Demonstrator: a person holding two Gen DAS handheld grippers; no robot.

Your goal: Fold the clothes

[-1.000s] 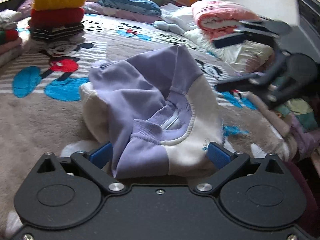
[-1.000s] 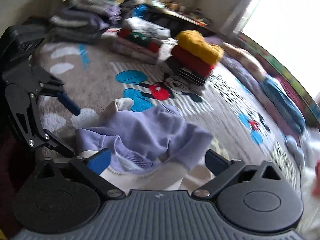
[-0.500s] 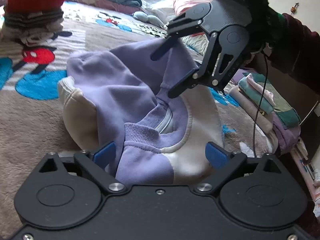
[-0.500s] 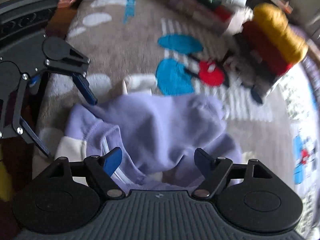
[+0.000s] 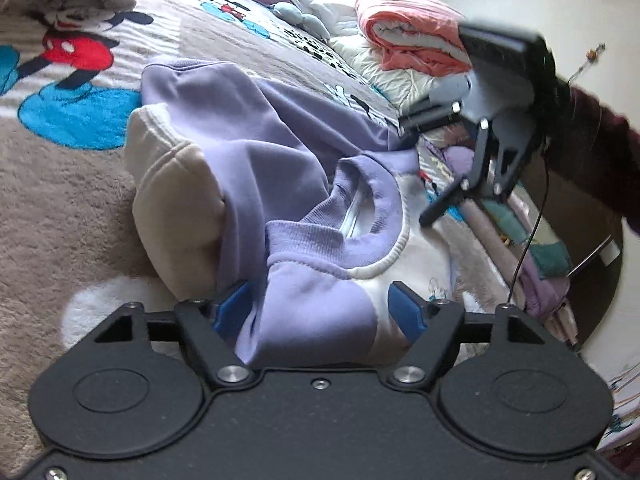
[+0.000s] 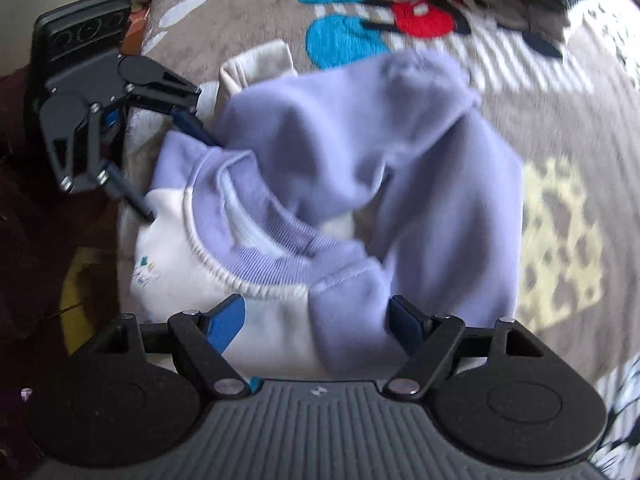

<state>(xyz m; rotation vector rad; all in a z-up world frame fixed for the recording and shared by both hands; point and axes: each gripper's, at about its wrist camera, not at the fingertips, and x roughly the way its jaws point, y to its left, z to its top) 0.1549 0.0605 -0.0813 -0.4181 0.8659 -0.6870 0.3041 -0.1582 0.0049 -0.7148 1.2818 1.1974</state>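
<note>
Nearby, folded quilt (image 5: 412, 28) behind sweatshirt (image 5: 280, 184)

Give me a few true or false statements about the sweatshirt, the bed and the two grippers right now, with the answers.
1. The sweatshirt is purple and white. True.
2. It lies neatly folded into a flat rectangle. False: it is crumpled, with a sleeve bunched over the body.
3. The blanket under it shows a cartoon mouse. True.
4. The left gripper has the sweatshirt's fabric between its jaws, which have just been closing. True.
5. The right gripper is far from the sweatshirt. False: fabric sits between its jaws.
6. The folded quilt by the wall is green. False: it is pink.
</note>
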